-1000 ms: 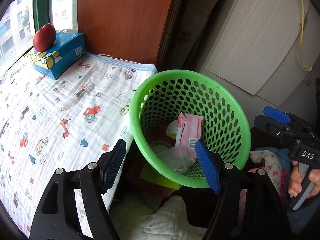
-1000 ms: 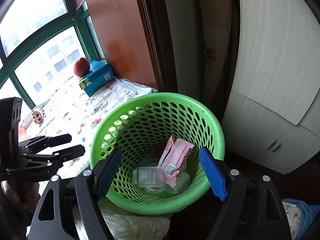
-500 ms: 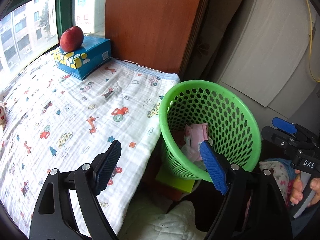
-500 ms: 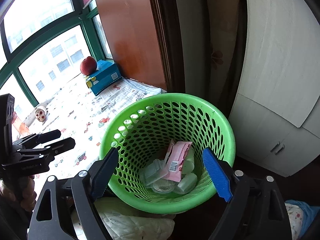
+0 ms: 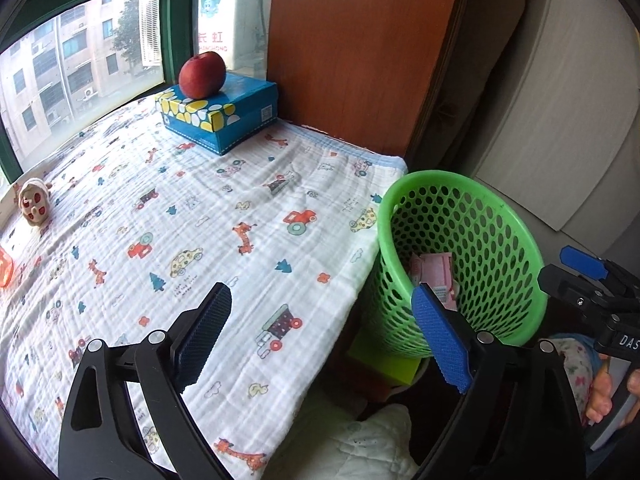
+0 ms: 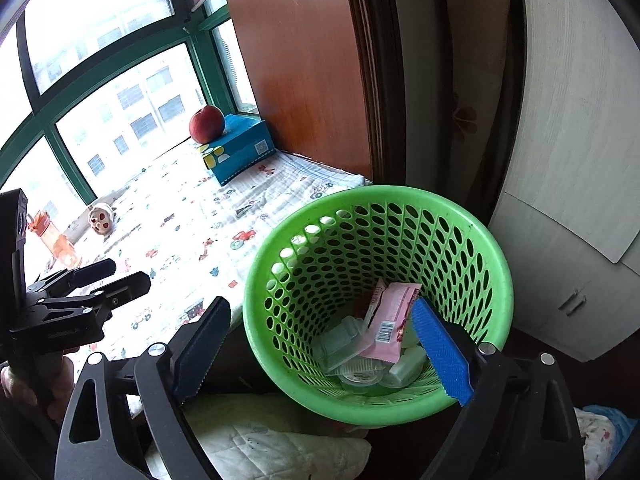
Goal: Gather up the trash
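Over the patterned cloth [image 5: 224, 216] hangs the left gripper [image 5: 320, 332], jaws wide with nothing between them — they have just been opening further. Far ahead and to its left a small round toy [image 5: 34, 204] lies by the window; further ahead, a red apple [image 5: 202, 75] rests on a blue tissue box [image 5: 218, 116]. Just right of this gripper stands the green basket [image 5: 516, 240], the pink wrapper [image 5: 434, 272] leaning inside. The right gripper [image 6: 322, 344] hovers at the basket's near rim, also spread wide and empty, its jaws likewise just opened further. Below it the trash lies in the basket's bottom: the wrapper over clear plastic containers [image 6: 360, 356].

The risk, I'd judge: the right gripper's blue finger [image 6: 442, 356] sits close to the rim — a careless swing could tip the light basket and spill everything. The apple could be mistaken for trash.

Readable writing: "DAS" on the right gripper's body in the left view, and "CHANGHONG" on the window sign [image 5: 212, 42]. The wrapper's barcode print is too small.
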A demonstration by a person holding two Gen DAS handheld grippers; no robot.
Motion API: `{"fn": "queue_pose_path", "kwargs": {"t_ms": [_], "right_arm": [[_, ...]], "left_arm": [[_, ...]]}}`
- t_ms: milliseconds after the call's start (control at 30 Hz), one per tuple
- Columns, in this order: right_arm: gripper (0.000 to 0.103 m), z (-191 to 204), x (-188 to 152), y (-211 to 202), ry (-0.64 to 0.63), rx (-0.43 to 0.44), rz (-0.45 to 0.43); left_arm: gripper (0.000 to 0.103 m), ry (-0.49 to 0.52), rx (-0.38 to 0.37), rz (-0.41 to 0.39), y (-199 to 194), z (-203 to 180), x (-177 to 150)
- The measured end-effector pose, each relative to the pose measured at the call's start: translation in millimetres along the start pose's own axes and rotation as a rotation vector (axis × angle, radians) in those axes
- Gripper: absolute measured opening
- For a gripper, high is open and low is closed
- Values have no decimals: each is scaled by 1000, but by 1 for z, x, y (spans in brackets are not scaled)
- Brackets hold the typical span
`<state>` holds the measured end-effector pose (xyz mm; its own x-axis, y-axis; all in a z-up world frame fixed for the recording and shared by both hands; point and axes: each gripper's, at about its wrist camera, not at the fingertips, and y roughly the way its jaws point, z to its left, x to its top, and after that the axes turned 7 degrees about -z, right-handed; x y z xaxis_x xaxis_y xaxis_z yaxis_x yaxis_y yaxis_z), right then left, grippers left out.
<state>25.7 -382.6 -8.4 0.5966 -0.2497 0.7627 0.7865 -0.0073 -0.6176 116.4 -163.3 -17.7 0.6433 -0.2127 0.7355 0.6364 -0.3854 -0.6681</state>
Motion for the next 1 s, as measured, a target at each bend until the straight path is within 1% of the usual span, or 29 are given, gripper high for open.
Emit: {"fn": "queue_pose_path", "kwargs": {"t_ms": [500,733,800,1000], "right_arm": [[90,46,1,7,-56,53,-14],[91,65,-1,9,-79,72,-21],[92,70,-1,9,-90,72,-24],[92,83,-3,10,-107,86,-29]], "left_arm": [[90,-77,152,-36,-36,58,-15],[91,-107,221,-54,-48,76,-22],[93,-117,233,-63,-53,81,-24],[94,-148,276,-89,-66,93,-29]]}}
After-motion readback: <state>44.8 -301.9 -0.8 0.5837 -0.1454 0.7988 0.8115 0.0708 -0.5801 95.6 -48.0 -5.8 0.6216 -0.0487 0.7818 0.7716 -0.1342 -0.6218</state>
